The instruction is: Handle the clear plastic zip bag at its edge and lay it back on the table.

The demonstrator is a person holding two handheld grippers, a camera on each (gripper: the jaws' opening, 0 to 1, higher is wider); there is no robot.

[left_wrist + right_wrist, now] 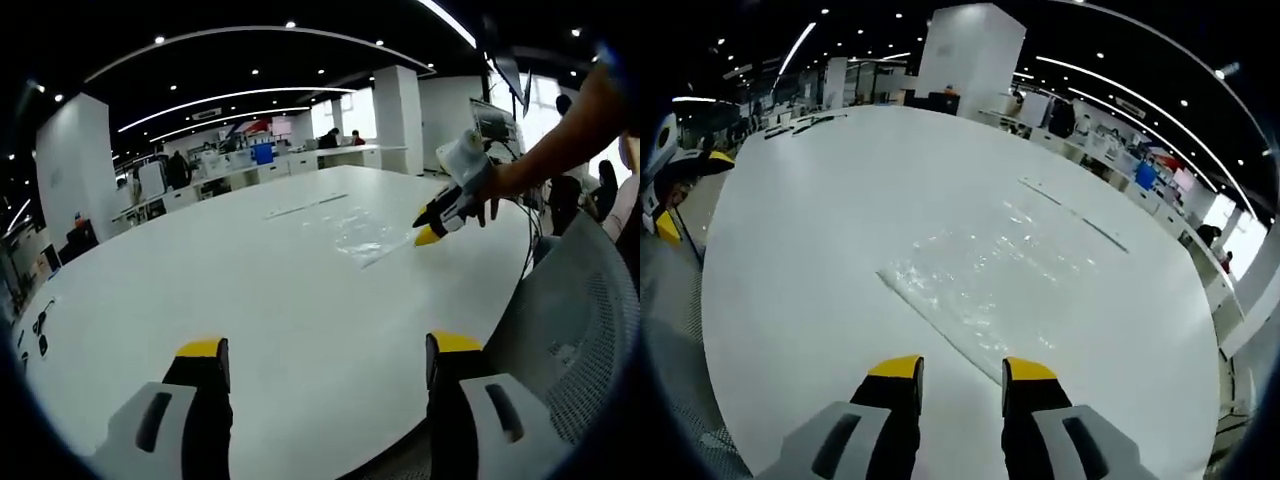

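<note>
Two grippers work over a large white table point(200, 270) in an open office. In the left gripper view, the left gripper point(328, 362) sits low over the near edge of the table, its yellow-tipped jaws spread wide with bare tabletop between them. Farther along the table lies the clear plastic zip bag point(365, 240), flat on the surface. The right gripper point(432, 224), held by a person's hand point(490, 190), reaches in from the right, its yellow tips at the bag's near edge; whether they touch the bag cannot be told from this view. A grey mesh chair point(570, 330) stands beside the table at lower right.

In the right gripper view, the right gripper point(960, 375) points at the bag point(990, 280), which lies flat with its near edge just ahead of the jaw tips. The jaws stand a narrow gap apart, and nothing is held between them. Beyond the bag a thin strip point(1072, 210) rests on the table point(820, 200).
</note>
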